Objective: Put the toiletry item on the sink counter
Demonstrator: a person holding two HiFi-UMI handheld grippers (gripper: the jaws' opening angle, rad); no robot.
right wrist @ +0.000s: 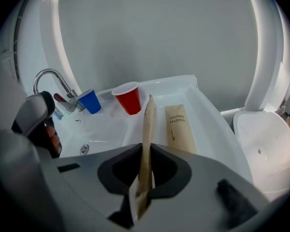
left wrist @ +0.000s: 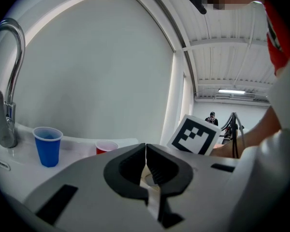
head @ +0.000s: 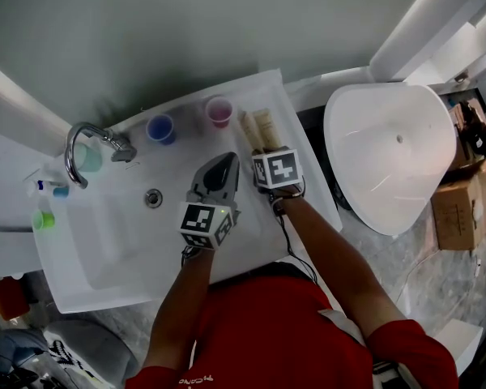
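Carrying toothbrush packet (right wrist: 147, 124) in right gripper (right wrist: 146, 151). Placing step in hand, by the look of it, with the packet not yet down on the sink surface (head: 306, 144). Next move likely calls for lowering, tipping the packet from edge-on to flat, landing it on the bare right-hand strip, then spreading the fingers (right wrist: 165, 164). Thin and light, so probably prone to clinging to a pad or sliding off toward the basin (head: 105, 241).

White surface wrapping the basin, faucet (head: 121, 147) at back left. Left gripper (left wrist: 146, 151) over the basin, just beside the right one. Its fingers (left wrist: 128, 166) pressed together, pinching nothing. Blue cup (right wrist: 90, 101) and red cup (right wrist: 128, 97) upright along the back edge, near the faucet. Second packet (right wrist: 179, 129) of the same kind lying flat on the right strip, print up.

Held packet pinched between the right fingers near its lower end. Standing on edge, long end poking up and forward past the fingertips. Sitting just left of the second packet, apart from it in the right gripper view. Appears clear of the surface, though contact cannot be checked from the head view, with the marker cube covering that spot.
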